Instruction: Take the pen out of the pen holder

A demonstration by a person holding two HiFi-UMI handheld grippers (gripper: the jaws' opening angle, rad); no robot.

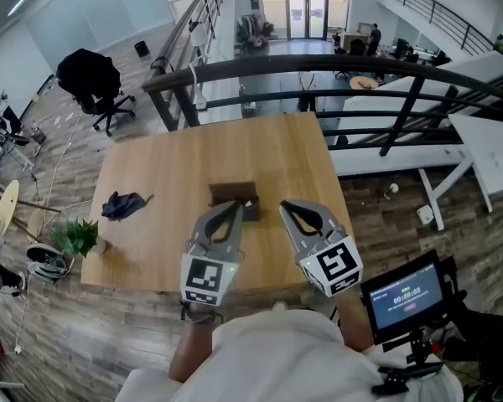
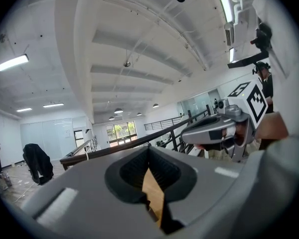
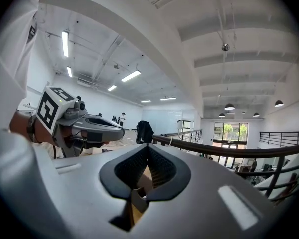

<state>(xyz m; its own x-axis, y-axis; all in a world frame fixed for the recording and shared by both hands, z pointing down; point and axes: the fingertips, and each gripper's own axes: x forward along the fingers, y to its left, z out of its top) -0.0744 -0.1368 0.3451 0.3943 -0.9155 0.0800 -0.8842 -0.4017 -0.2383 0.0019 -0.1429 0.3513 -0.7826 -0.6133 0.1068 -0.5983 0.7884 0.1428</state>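
Note:
A dark brown pen holder [image 1: 233, 194] stands near the middle of the wooden table [image 1: 168, 174]. I cannot make out a pen in it; only a small pale spot shows at its right edge. My left gripper [image 1: 234, 207] is shut and empty, its tip just in front of the holder and partly covering it. My right gripper [image 1: 287, 204] is also shut and empty, a little to the right of the holder. In the left gripper view the left gripper [image 2: 149, 148] shows its jaws closed tip to tip, and the right gripper [image 3: 148, 147] looks the same in its own view.
A crumpled dark blue cloth [image 1: 121, 205] lies on the table's left part. A black railing [image 1: 318, 69] runs behind the far edge. A small plant [image 1: 78, 237] and a black office chair [image 1: 90, 80] stand on the floor at left. A screen [image 1: 407, 296] sits at lower right.

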